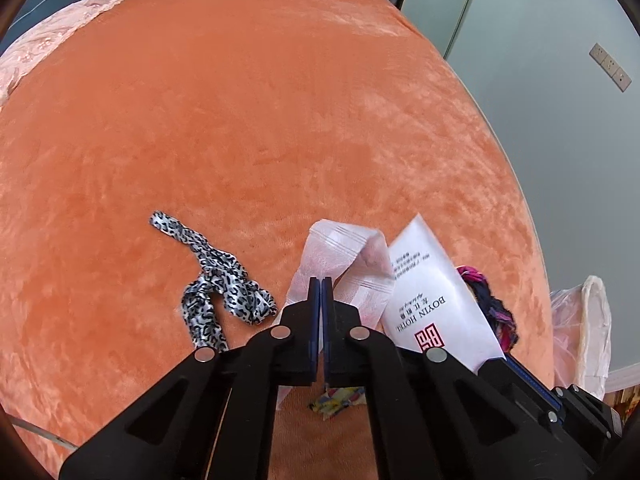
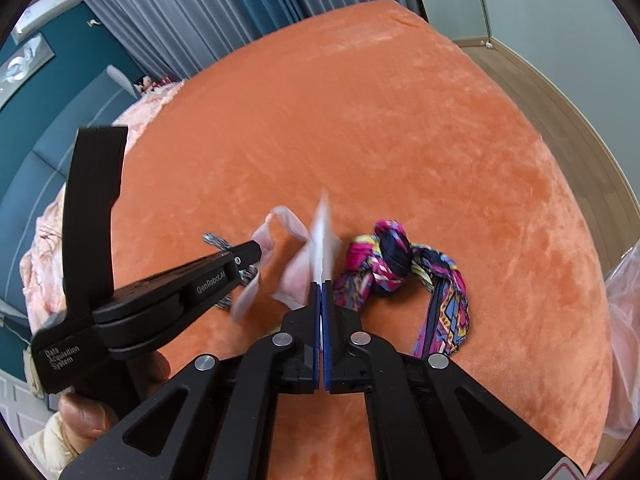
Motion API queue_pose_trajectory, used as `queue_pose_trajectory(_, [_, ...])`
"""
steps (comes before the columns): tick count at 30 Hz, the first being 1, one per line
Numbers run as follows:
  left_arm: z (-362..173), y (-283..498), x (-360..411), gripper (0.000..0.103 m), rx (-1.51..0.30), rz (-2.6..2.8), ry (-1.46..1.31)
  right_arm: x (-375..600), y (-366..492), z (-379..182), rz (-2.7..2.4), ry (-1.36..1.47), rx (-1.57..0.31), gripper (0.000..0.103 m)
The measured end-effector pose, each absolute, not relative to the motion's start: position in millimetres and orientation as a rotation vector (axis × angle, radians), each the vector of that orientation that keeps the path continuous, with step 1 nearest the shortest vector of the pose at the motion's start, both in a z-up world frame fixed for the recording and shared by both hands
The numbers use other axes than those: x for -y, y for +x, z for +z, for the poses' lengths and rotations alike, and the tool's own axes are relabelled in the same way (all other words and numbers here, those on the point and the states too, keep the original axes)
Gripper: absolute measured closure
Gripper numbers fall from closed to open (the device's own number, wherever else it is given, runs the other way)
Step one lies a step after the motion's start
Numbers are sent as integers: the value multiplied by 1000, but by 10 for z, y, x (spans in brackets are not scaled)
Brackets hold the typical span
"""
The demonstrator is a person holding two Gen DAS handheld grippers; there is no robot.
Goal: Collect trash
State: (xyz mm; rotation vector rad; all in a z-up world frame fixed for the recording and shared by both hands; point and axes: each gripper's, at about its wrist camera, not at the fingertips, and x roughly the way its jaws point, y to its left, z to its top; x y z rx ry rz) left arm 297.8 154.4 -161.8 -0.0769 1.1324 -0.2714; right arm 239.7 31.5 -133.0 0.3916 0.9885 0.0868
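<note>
My left gripper is shut on a clear zip plastic bag and holds it just above the orange bed cover. My right gripper is shut on a white BOYIN HOTEL paper packet, seen edge-on and blurred in the right wrist view. The right gripper shows at the lower right of the left wrist view. The left gripper appears at the left of the right wrist view, with the plastic bag hanging from it.
A leopard-print ribbon lies left of the left gripper. A knotted multicoloured scarf lies right of the right gripper, also in the left wrist view. A bin with a clear liner stands off the bed's right edge. A pink quilt lies far left.
</note>
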Motion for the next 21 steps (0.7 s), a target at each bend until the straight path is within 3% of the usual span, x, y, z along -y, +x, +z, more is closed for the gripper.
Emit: queue_pose_trajectory(21, [-390, 2190, -1200, 103, -958, -404, -112, 239, 1617, -120, 12, 429, -710, 102])
